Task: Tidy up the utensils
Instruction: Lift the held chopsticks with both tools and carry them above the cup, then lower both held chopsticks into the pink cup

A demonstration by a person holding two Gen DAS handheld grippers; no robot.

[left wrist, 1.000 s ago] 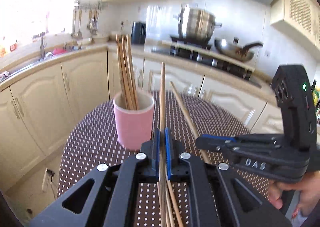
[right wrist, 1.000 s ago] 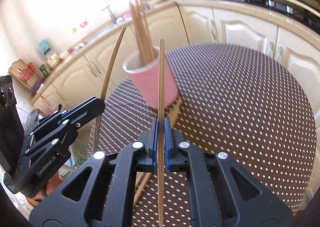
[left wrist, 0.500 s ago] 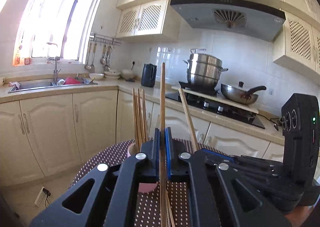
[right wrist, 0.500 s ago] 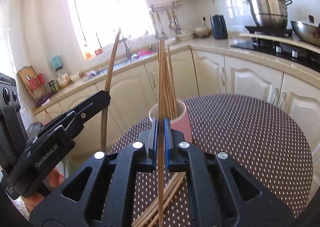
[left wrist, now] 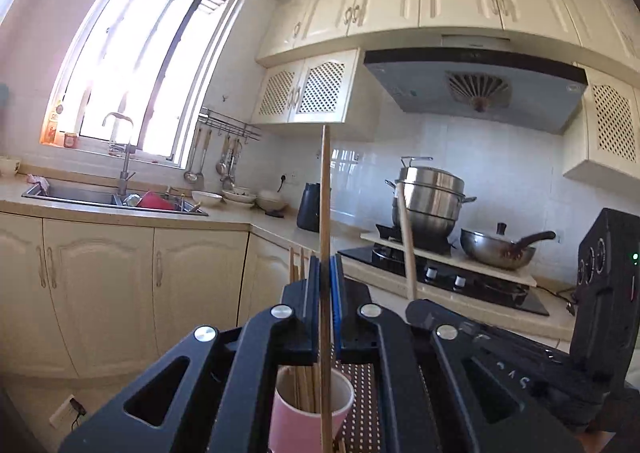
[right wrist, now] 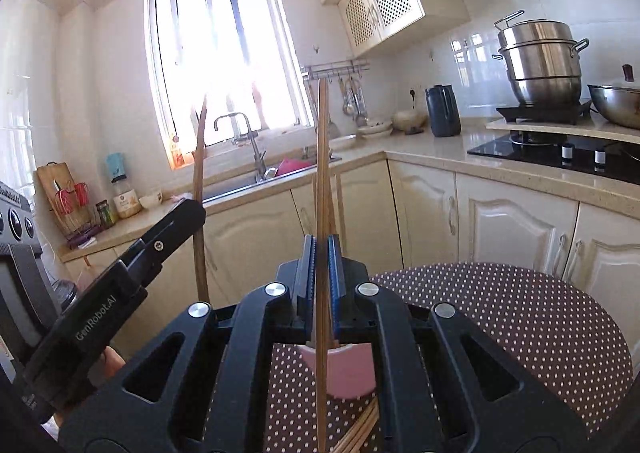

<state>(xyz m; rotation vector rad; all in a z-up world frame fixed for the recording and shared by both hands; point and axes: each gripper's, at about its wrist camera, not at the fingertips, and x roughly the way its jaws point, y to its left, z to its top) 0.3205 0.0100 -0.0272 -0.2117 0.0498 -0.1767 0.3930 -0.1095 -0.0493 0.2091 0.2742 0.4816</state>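
My left gripper (left wrist: 325, 277) is shut on a wooden chopstick (left wrist: 325, 213) held upright; its lower end hangs at the rim of the pink cup (left wrist: 310, 417), which holds several chopsticks. My right gripper (right wrist: 322, 257) is shut on another upright chopstick (right wrist: 321, 173), above the pink cup (right wrist: 352, 371). In the left wrist view the right gripper (left wrist: 416, 313) sits just to the right with its chopstick (left wrist: 406, 245). In the right wrist view the left gripper (right wrist: 188, 215) is at the left with its chopstick (right wrist: 199, 173). Loose chopsticks (right wrist: 360, 429) lie on the table by the cup.
The cup stands on a round table with a brown dotted cloth (right wrist: 520, 333). Cream cabinets (left wrist: 100, 285), a sink (left wrist: 100, 195), a stove with a steel pot (left wrist: 430, 197) and a wok (left wrist: 498, 251) line the walls behind.
Both grippers have tilted up and risen, each still holding its chopstick upright. The views swung from the tabletop to the kitchen walls, and the cup now sits low beneath the jaws.
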